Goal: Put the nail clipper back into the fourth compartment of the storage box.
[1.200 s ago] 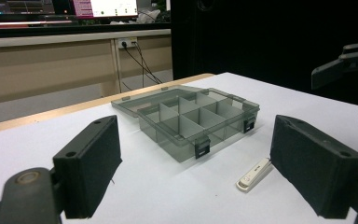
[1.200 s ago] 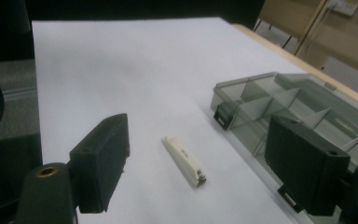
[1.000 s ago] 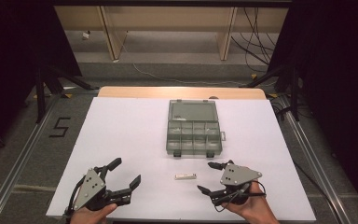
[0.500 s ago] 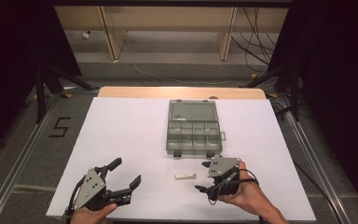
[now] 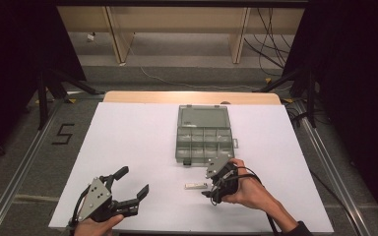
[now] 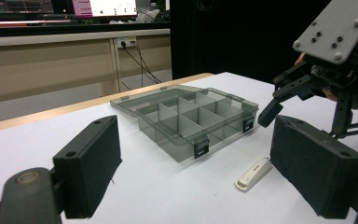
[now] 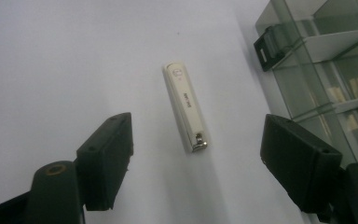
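Leftmost, the left gripper (image 5: pixel 130 189) rests with jaws apart over bare white bench (image 5: pixel 138 142). Next, the small white clip-ended stick (image 5: pixel 195 186) lies flat, between the right gripper (image 5: pixel 210 189)'s spread, slightly closing jaws; just beyond sits the open smoky compartment box (image 5: pixel 204 135).

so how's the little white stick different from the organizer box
The white USB stick is small, slim and opaque; the compartment box is far bigger, smoke-grey and see-through. The stick is one solid piece with a metal end; the box is split by dividers into compartments, its lid open flat behind. The stick lies between the right claw's open jaws; the box sits beside it, ungripped. Both rest flat on the white table.
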Available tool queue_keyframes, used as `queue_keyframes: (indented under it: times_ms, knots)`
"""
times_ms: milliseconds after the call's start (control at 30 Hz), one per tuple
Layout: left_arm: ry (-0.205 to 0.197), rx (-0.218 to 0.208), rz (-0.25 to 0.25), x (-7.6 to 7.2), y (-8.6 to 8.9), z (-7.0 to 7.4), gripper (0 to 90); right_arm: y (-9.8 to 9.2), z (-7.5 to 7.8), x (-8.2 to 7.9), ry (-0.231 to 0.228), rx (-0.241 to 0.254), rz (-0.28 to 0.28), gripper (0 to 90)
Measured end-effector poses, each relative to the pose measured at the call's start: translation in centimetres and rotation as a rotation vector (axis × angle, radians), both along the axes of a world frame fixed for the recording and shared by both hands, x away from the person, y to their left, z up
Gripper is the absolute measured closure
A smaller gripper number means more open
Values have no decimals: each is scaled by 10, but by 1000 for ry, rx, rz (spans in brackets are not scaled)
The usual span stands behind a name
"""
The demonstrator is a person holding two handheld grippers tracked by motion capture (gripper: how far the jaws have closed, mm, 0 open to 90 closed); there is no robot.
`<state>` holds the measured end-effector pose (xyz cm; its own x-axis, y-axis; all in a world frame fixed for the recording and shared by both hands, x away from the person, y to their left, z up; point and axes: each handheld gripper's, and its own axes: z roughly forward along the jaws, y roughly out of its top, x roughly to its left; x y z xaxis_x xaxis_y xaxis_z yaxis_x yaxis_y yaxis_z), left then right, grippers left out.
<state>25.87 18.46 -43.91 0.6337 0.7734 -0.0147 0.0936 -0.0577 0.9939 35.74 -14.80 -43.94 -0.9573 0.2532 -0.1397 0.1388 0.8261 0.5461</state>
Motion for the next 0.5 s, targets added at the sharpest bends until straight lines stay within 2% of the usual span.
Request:
queue_keyframes:
  times_ms: [100,300,333,367,500]
  knots:
    - [3,-3,0,0,0,0,158,6,-3,4,13,-27,11,269]
    - [1,1,0,0,0,0,158,13,-4,12,21,-50,24,297]
    - [3,-3,1,0,0,0,158,14,-4,13,28,-58,20,319]
    - [4,-4,1,0,0,0,158,17,-6,17,63,-73,51,357]
    - [1,0,-1,0,0,0,158,22,-9,20,90,-109,64,410]
